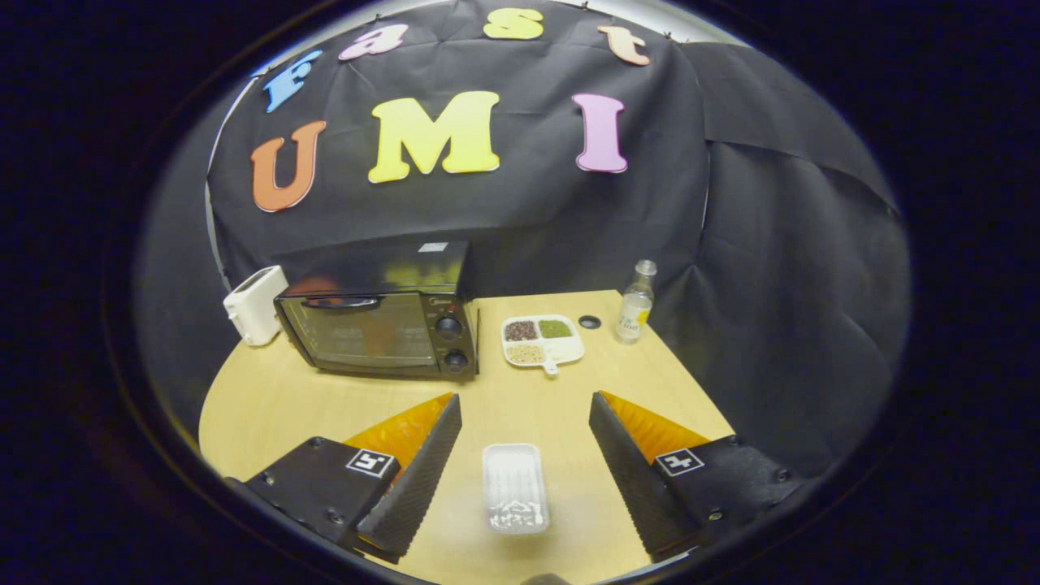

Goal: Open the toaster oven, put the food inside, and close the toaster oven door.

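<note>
Gripper [524, 422] spread wide, holding nothing; food tray [514, 487] on table [268, 406] between the fingers. Oven [378, 313] beyond, left of centre, door shut (handle along its top edge). Tray outside, so door needs pulling down first.

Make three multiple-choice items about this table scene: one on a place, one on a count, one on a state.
1. Where does the clear tray lie?
A. between the gripper fingers
B. on top of the toaster oven
C. beside the bottle

2. How many knobs does the toaster oven show?
A. one
B. two
C. four

3. The toaster oven door is
A. shut
B. wide open
C. removed

Answers: 1 A, the tray lies on the table between the open fingers; 2 B, two dark knobs sit one above the other; 3 A, the door stands flush, handle on top.
</note>
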The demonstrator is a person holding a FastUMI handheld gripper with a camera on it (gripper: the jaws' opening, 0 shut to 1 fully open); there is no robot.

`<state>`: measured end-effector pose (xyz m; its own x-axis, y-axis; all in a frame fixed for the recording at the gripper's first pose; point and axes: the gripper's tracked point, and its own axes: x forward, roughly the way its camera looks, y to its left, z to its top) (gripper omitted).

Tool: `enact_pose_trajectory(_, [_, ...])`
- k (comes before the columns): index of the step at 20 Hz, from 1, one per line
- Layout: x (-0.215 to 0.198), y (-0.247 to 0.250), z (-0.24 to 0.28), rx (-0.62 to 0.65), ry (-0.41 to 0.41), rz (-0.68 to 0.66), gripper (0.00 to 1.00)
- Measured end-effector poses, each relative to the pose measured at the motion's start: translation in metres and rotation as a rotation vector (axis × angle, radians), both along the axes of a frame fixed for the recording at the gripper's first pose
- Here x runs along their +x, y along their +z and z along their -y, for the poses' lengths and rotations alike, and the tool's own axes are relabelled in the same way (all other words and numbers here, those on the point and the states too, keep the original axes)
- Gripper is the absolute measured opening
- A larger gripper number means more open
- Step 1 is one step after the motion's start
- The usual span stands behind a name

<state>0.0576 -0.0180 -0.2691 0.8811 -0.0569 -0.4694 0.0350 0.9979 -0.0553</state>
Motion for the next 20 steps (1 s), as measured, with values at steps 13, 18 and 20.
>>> enact_pose_trajectory(13, [-0.066, 0.187, 0.106, 0.042, 0.065, 0.371, 1.00])
enact_pose_trajectory(18, [-0.083, 0.222, 0.106, -0.001, 0.141, 0.496, 1.00])
enact_pose_trajectory(20, [-0.086, 0.226, 0.094, 0.011, 0.172, 0.498, 1.00])
